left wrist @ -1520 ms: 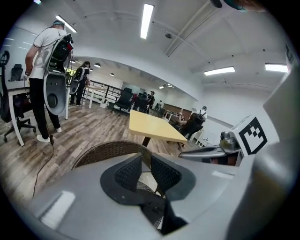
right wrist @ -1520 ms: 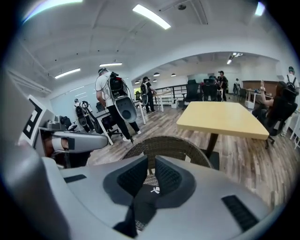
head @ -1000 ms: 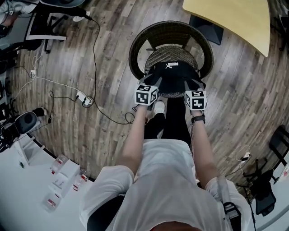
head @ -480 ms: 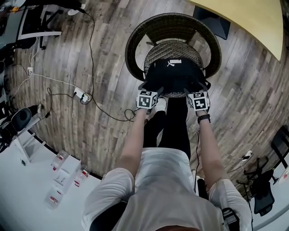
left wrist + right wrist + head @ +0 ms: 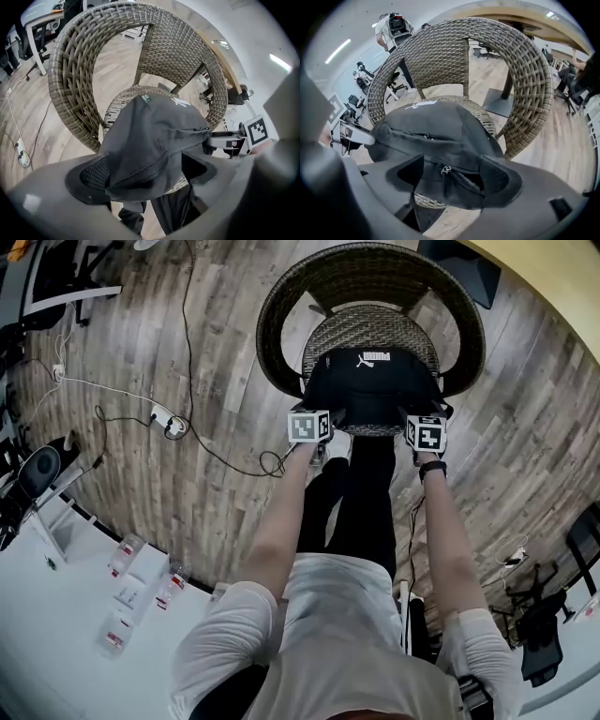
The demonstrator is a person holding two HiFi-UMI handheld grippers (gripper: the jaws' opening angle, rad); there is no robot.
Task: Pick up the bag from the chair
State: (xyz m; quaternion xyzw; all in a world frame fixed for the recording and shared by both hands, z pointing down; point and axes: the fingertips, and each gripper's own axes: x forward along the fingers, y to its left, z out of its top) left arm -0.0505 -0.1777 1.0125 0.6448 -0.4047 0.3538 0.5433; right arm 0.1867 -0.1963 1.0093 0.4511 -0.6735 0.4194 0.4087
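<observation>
A black backpack [image 5: 373, 385] with a white logo lies on the seat of a round wicker chair [image 5: 281, 324]. In the head view my left gripper [image 5: 325, 418] is at the bag's near left corner and my right gripper [image 5: 411, 418] at its near right corner. In the left gripper view the jaws stand wide apart, and the backpack [image 5: 154, 136] fills the gap of the left gripper [image 5: 145, 173]. In the right gripper view the right gripper [image 5: 454, 180] is open too, with the backpack's zipped edge [image 5: 440, 140] between its pads. Each gripper is visible from the other's view, at the far corner of the bag.
The chair's high curved back [image 5: 70, 70] wraps behind the bag. A power strip with cables [image 5: 167, 421] lies on the wooden floor to the left. A yellow tabletop [image 5: 553, 268] is at the top right. A white desk with small boxes [image 5: 131, 587] stands at the lower left.
Both grippers moved forward from the seat's front edge onto the bag's near corners. The head camera moved closer over the chair.
</observation>
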